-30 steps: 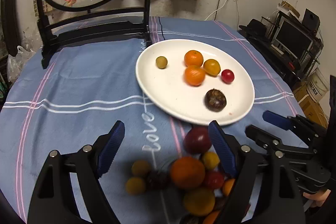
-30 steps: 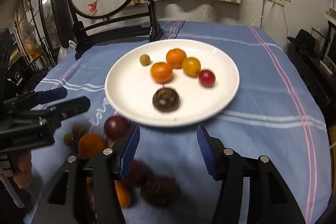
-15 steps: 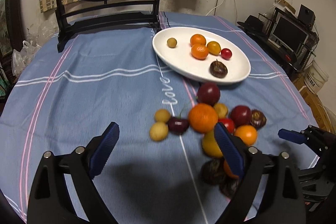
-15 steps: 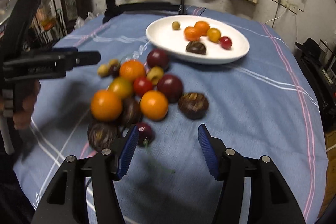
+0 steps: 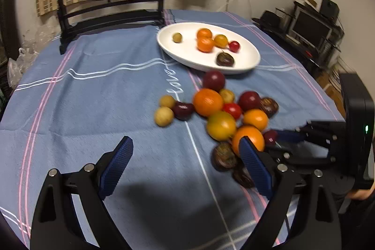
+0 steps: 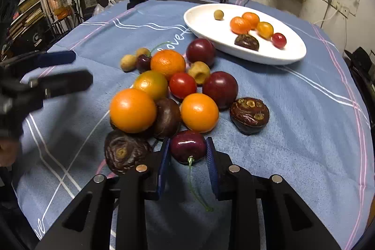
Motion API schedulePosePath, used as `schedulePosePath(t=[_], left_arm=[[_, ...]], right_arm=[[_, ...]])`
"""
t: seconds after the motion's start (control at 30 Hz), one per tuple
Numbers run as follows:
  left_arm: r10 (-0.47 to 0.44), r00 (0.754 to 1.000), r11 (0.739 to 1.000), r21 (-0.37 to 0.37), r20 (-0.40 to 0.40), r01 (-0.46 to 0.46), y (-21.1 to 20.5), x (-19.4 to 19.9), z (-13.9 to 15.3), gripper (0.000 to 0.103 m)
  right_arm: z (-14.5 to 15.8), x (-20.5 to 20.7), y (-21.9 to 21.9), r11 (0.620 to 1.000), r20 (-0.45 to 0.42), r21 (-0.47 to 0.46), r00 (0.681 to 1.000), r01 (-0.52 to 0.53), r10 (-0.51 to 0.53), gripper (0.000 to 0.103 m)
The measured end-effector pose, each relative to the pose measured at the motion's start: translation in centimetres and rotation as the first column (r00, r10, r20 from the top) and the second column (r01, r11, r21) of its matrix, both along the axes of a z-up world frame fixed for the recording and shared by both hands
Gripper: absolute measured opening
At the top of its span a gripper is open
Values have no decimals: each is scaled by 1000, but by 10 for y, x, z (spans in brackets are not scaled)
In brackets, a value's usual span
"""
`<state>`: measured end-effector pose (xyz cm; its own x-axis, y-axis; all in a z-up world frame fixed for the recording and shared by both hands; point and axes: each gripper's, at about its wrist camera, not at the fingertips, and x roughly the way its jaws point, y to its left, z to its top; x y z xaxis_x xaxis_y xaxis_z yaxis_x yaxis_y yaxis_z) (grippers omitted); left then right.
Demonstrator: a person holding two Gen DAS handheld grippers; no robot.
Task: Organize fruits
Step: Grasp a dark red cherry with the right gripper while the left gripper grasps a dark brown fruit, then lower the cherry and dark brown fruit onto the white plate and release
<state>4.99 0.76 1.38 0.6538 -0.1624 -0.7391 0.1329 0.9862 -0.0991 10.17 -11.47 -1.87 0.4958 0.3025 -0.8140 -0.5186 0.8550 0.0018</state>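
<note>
Left wrist view: your left gripper (image 5: 185, 156) has its jaws spread wide with nothing between them, only bare blue tablecloth (image 5: 98, 86); its right pad stands in front of an orange fruit (image 5: 248, 138) at the near edge of the loose fruit pile (image 5: 218, 114), and whether it touches it you cannot tell. A white plate (image 5: 246, 62) lies beyond the pile, carrying six small fruits. Your right gripper (image 5: 284, 136) enters from the right, at a dark cherry (image 5: 269, 137). Right wrist view: your right gripper (image 6: 188, 154) has its jaws drawn narrow, both blue pads pressed against the sides of the cherry (image 6: 188, 147), whose green stem trails back between the fingers. The cherry sits on the cloth at the near edge of the pile (image 6: 178, 86), just beside a brown wrinkled fruit (image 6: 126, 152). The plate (image 6: 204, 22) lies beyond the pile. Your left gripper (image 6: 58, 69) shows blurred at the left edge, apart from the pile.
</note>
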Motion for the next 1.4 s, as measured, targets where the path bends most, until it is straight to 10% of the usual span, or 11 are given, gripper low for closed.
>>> schedulePosePath(t=[0.43,0.9,1.4], left_arm=[[-148,985,988,24,-92,151,-52,-19,-22,88],[-174,969,979,72,-177,189,-76,-11,-35,44],[-134,990,990,48,51,132,-51,52,46,44]], right_arm=[[15,-17,-50,994,61,52,993,94,-97,30],[22,-27,-62,991,81,118,994,64,-74,30],[89,33,-31,985,216,155,971,73,-106,30]])
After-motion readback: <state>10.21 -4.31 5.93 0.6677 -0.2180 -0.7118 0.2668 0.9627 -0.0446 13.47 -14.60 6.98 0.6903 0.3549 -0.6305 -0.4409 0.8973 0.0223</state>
